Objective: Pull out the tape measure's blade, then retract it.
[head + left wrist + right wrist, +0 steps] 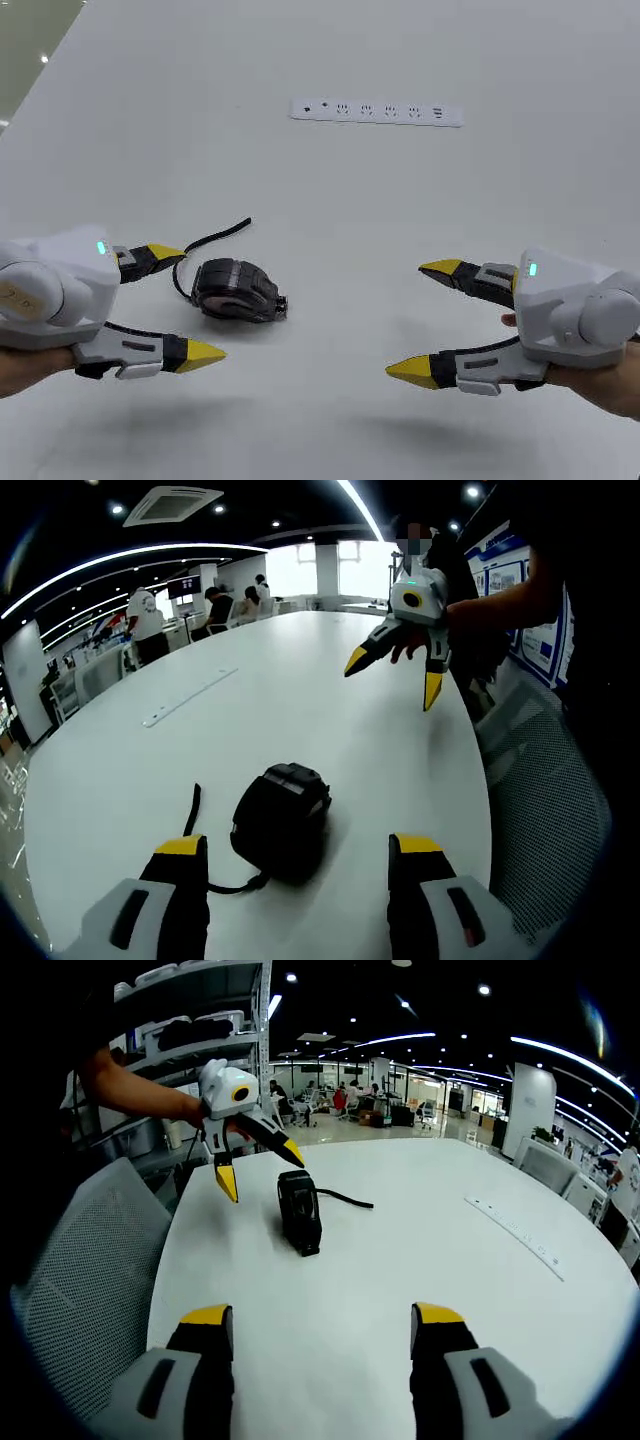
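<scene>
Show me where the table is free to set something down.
Bare table lies between the power strip and the tape measure, and between the tape measure and the right gripper. Crowded at the left gripper, whose open jaws face the tape measure.

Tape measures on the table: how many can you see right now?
1. The tape measure lies on the white table, just ahead of the left gripper and its open jaws. Nothing seems to hide another.

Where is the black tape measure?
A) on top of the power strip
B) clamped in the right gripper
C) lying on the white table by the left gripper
C: the tape measure lies on the table at the tips of the open left gripper, not clamped.
</scene>
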`<state>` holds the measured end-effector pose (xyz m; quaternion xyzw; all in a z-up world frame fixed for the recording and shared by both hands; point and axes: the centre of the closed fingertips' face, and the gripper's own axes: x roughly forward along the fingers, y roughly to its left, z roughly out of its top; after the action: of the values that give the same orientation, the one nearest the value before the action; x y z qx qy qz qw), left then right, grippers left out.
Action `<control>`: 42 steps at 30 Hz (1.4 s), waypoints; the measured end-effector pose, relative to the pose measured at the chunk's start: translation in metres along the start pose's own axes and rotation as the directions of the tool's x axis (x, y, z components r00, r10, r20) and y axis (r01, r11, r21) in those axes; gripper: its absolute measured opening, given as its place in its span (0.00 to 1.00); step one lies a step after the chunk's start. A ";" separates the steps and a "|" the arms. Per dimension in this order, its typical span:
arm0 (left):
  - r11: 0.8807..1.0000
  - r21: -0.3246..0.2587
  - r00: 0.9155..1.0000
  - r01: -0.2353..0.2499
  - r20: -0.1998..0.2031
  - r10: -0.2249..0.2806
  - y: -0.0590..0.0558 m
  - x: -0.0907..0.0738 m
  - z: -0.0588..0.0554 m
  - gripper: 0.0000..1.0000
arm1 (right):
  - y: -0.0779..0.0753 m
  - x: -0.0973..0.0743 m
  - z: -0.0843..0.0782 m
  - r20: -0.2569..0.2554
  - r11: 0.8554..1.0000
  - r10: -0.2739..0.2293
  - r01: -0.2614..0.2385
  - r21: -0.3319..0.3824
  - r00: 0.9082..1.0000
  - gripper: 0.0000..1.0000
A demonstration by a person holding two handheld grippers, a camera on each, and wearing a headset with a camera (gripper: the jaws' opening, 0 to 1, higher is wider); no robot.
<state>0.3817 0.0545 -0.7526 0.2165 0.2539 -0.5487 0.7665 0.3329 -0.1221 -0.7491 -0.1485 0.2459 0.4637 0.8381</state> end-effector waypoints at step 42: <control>0.948 0.211 0.950 0.239 -0.254 -0.183 0.014 0.046 -0.024 0.33 | 0.003 0.107 0.017 -0.067 0.975 0.164 -0.172 -0.140 0.984 0.37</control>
<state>0.4040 0.0398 -0.7992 0.3410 0.2952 -0.6256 0.6366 0.3831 -0.0368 -0.7939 -0.2003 0.2461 0.5454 0.7758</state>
